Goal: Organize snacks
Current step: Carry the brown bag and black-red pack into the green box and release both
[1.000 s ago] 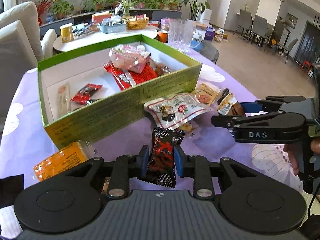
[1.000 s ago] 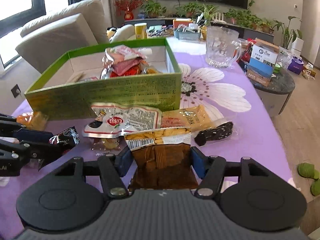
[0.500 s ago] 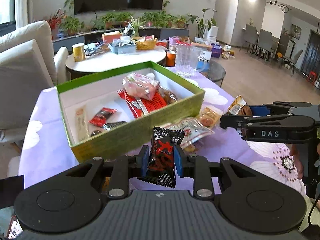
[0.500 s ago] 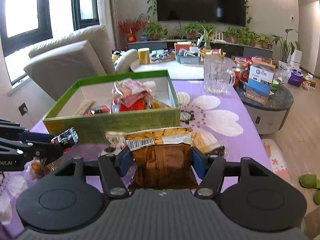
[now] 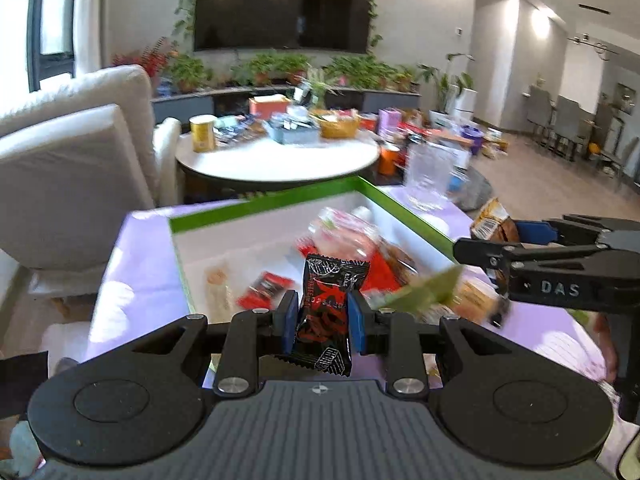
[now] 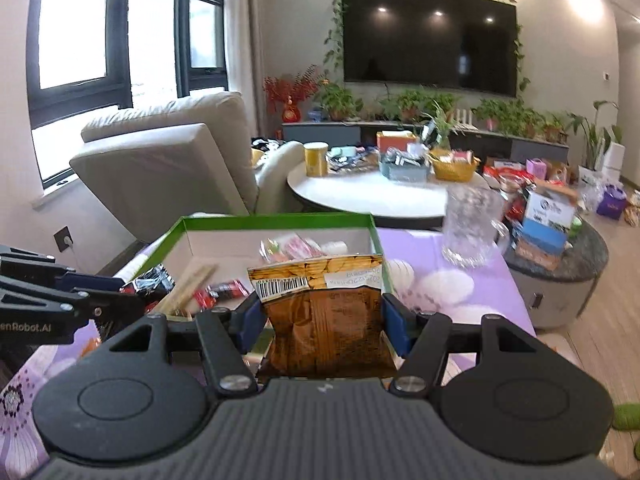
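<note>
Where the purple flowered tablecloth [image 6: 448,256] runs toward the far end, a green box [image 6: 276,222] with a white inside, lid off. Inside it: a pink clear packet [image 6: 296,248] toward the far wall, a small red packet [image 5: 266,290] near the middle, a pale long stick packet [image 5: 218,290] along the left side, a red wrapper [image 5: 380,270] under the pink one. Contents blurred in the left wrist view.

Left gripper [image 5: 323,316] pinching a black and red candy packet [image 5: 326,314] between its blue pads, upright, raised over the near wall of the box. Right gripper [image 6: 324,320] clamped on a brown chip bag [image 6: 328,320], barcode end up, held in front of the near right corner of the box. Each tool visible in the other's view, side by side, apart.

On the cloth to the right of the box, a clear glass pitcher [image 6: 472,228], near the far right edge. More loose packets [image 5: 476,300] on the cloth just right of the box, blurred.

Beyond: a round white table [image 6: 372,194] crowded with a yellow can [image 6: 316,159], a grey tray [image 6: 404,168] and a wicker basket [image 6: 454,168]; a pale sofa [image 6: 168,168] to the left; a dark television [image 6: 430,38] on the far wall above potted plants [image 6: 424,106]; windows [image 6: 80,28] at far left.

Bare white floor of the box at its left and near parts. Open wooden floor [image 5: 520,184] to the right of the table.
</note>
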Demonstrator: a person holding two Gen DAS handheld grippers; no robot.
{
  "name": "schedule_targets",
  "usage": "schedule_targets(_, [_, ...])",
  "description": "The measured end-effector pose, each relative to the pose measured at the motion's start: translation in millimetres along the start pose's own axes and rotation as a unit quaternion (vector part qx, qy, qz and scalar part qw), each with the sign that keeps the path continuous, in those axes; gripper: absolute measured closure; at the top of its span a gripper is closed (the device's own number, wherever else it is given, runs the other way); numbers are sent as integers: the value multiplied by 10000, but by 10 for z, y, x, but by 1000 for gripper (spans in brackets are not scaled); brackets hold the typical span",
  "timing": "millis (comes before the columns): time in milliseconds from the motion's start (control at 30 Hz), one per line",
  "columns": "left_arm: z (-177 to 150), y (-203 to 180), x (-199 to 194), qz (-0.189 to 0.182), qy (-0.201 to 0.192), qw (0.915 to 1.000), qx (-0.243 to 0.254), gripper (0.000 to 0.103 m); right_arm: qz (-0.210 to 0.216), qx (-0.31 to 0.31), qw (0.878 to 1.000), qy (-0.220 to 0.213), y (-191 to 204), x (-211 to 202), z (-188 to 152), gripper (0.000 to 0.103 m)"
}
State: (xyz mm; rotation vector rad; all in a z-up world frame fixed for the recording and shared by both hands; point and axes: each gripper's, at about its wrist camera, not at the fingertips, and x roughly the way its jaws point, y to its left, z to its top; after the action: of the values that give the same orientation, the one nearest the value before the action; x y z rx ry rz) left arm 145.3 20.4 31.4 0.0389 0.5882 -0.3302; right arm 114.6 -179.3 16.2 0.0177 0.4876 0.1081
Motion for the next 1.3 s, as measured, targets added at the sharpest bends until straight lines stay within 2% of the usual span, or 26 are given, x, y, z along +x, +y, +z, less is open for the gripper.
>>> schedule_targets(267, [202, 165, 312, 266, 50, 9994, -192, 78, 110, 38, 9998, -145, 44, 264, 197, 42])
schedule_targets(667, [204, 351, 779, 383, 400, 9977, -391, 78, 217, 143, 9996, 80, 42, 706, 310, 42])
schedule_targets(1200, [207, 442, 975, 349, 540, 9968, -469, 77, 286, 205, 9992, 197, 111, 1193, 523, 41])
schedule_targets(1300, [191, 436, 983, 433, 592, 9957, -558, 76, 157, 373, 9991, 161, 90, 1246, 502, 41])
